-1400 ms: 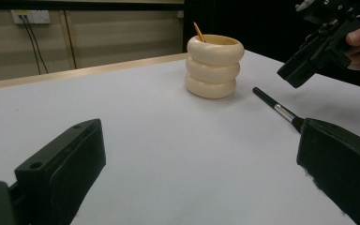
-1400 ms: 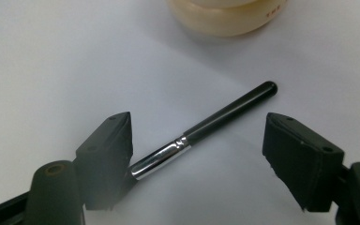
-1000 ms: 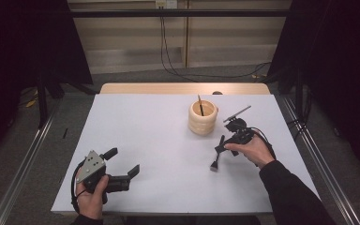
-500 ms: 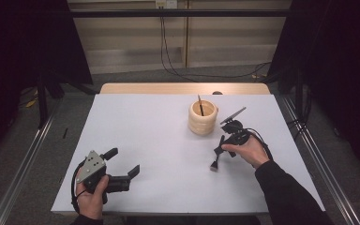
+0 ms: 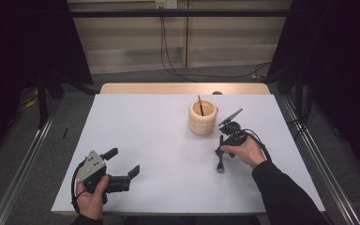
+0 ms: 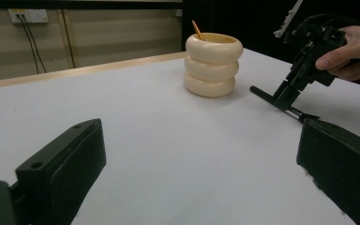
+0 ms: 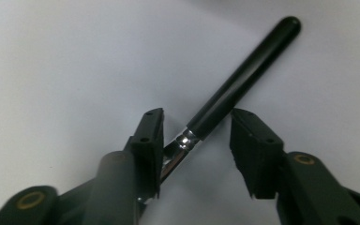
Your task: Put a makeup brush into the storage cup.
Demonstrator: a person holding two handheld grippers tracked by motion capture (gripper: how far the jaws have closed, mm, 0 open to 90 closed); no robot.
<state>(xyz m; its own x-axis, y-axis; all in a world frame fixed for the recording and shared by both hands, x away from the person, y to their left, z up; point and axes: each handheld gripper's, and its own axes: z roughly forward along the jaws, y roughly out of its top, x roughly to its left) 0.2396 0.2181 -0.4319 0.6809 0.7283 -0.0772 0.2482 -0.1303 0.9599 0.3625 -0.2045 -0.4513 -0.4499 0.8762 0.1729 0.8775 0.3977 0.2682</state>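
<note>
Between parted jaws — brush [image 7: 241,82] lies diagonally.

- The right tongs [image 5: 221,157] have tipped a little lower over the brush [image 7: 236,91], near the cup [image 5: 202,116].
- Their plate has swung slightly.

- My table [image 5: 159,140] has a white top, with a strip of bare wood along its far edge.
- A cream ringed cup [image 5: 202,118] stands on it right of centre, towards the far side.
- A black-handled brush [image 7: 236,91] lies flat on the white just in front of that cup, between the jaws of my right gripper [image 7: 197,140].
</note>
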